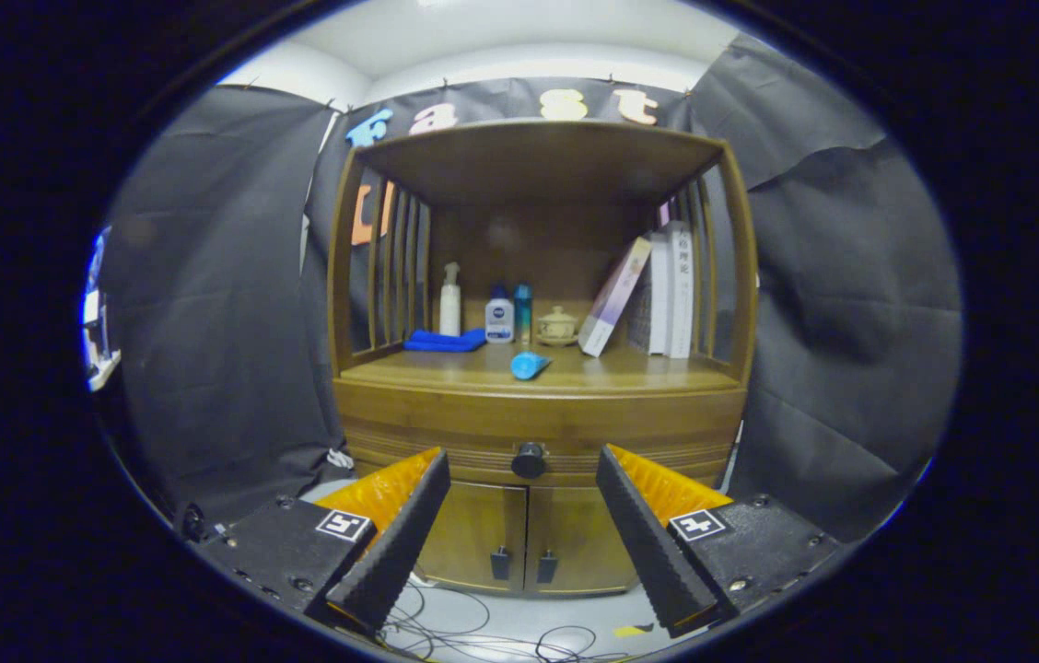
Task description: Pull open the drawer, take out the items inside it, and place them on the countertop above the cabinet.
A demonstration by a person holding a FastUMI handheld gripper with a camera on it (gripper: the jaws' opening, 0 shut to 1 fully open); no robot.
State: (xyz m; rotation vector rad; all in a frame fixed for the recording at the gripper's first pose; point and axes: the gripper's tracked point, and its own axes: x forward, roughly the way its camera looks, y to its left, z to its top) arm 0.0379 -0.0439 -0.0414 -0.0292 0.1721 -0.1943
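A wooden cabinet [538,405] stands ahead of me. Its drawer [446,440] is closed, and a dark round knob [529,459] sits at its middle. My gripper [524,460] is open, with the knob seen in the gap between the fingertips but still some way beyond them. Nothing is held. On the countertop [612,370] above the drawer lies a blue tube [528,365] near the front edge. The drawer's contents are hidden.
At the back of the countertop stand a white pump bottle [450,300], a folded blue cloth [444,341], two small bottles [509,316], a lidded cup [557,326] and leaning books [653,295]. Two lower doors [524,536] sit under the drawer. Cables [492,631] lie on the floor.
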